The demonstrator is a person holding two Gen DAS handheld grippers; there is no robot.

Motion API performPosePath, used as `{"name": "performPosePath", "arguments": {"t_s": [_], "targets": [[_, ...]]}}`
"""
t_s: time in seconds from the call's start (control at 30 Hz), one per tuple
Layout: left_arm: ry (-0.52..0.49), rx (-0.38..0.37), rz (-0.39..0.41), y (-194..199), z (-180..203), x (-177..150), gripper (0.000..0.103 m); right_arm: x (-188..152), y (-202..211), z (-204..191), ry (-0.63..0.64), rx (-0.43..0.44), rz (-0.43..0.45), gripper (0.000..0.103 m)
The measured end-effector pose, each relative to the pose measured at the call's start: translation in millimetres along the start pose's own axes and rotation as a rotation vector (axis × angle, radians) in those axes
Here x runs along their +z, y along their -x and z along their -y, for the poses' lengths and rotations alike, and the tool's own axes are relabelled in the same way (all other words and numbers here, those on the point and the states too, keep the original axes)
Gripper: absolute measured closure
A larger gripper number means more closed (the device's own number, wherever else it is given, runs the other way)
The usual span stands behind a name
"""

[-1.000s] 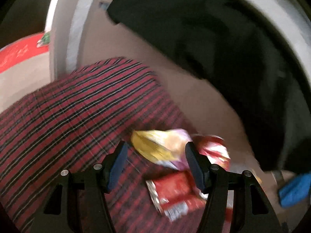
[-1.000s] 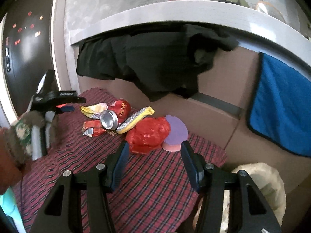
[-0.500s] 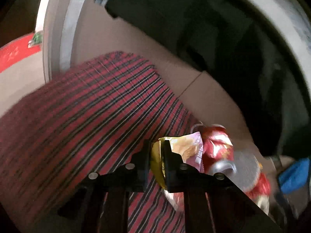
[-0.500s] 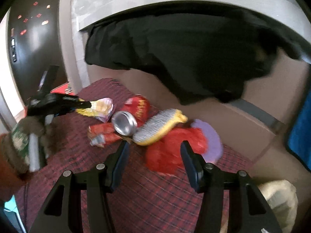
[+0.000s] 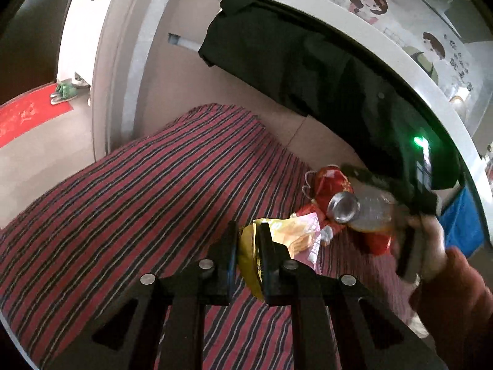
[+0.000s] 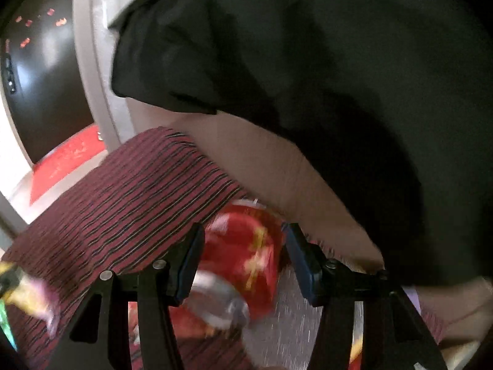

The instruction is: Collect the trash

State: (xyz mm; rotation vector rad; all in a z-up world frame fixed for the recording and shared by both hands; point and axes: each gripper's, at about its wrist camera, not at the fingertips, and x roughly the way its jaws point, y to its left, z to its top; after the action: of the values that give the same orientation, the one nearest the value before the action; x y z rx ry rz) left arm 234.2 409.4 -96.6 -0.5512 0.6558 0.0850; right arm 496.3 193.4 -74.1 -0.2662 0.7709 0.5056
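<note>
My left gripper is shut on a yellow and pink snack wrapper, held above the red striped cloth. A red can lies on its side beyond it, with a red wrapper beside it. My right gripper is open, its fingers on either side of the red can close above the cloth. The right gripper and the hand on it show at the right of the left wrist view. The wrapper shows blurred at the right wrist view's left edge.
A black garment hangs over the sofa back behind the trash. A blue towel hangs at the right. A red mat lies on the floor at left, with green shoes near it.
My left gripper lifted the yellow wrapper up and back from the pile. My right gripper moved forward and down from a distance until its open fingers flank the red can.
</note>
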Motion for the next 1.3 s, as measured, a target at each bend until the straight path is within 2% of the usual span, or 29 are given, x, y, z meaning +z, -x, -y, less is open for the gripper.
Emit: {"name": "performPosePath", "arguments": {"t_s": [0.13, 0.23, 0.33, 0.37, 0.53, 0.7, 0.87, 1.03, 1.1, 1.17, 1.3], "targets": [[0.012, 0.002, 0.018, 8, -4, -1, 0.090, 23, -26, 1, -0.026, 0.017, -0.031, 0.051], [0.010, 0.013, 0.036, 15, -1, -1, 0.090, 34, -50, -4, 0.009, -0.001, -0.098, 0.051], [0.016, 0.025, 0.038, 18, -2, -4, 0.090, 28, -62, -5, 0.041, 0.019, -0.172, 0.051], [0.017, 0.023, 0.032, 17, -3, -5, 0.090, 25, -61, -6, 0.052, 0.026, -0.171, 0.051], [0.030, -0.016, -0.002, 9, 9, -13, 0.090, -22, -16, -17, 0.141, 0.147, -0.179, 0.051], [0.010, -0.052, -0.005, 10, 31, -21, 0.090, -72, 36, -12, 0.158, 0.212, -0.189, 0.051], [-0.005, -0.079, 0.005, 18, 50, -28, 0.090, -109, 79, 16, 0.112, 0.216, -0.162, 0.051], [-0.007, -0.084, 0.017, 24, 59, -31, 0.089, -130, 117, 41, -0.015, 0.261, -0.033, 0.049], [-0.003, -0.077, 0.026, 28, 60, -32, 0.089, -138, 127, 47, -0.055, 0.252, -0.005, 0.047], [-0.003, -0.057, 0.048, 35, 57, -31, 0.089, -143, 136, 45, -0.071, 0.219, 0.016, 0.045], [0.004, 0.004, 0.115, 52, 47, -25, 0.089, -145, 149, 11, 0.017, 0.234, 0.024, 0.045]]}}
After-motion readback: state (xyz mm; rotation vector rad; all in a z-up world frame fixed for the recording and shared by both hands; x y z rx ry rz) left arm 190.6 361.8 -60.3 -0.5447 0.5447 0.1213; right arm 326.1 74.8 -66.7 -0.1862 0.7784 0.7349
